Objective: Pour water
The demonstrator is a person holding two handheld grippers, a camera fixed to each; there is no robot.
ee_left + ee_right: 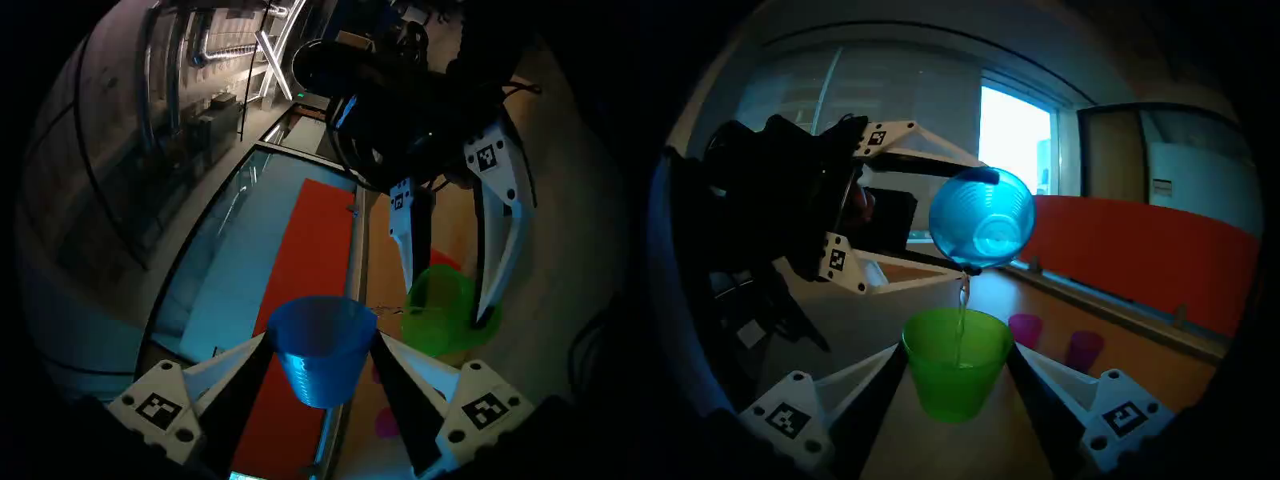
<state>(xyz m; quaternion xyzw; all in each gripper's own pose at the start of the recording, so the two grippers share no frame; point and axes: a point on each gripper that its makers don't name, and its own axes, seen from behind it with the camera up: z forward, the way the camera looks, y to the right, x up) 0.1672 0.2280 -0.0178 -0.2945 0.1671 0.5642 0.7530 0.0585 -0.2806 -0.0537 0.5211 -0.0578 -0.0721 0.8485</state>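
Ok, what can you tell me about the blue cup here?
The blue cup is translucent, ribbed plastic, tapered toward its base. The left tool grips it by its sides, tipped over nearly horizontal. A thin stream of water runs from its lower rim into the green cup below.

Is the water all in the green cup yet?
Not yet. Done: the left gripper holds the blue cup tipped over the green cup, which the right gripper holds. Happening now: a thin stream of water falls into it. Left: finish pouring and tip the blue cup back up.
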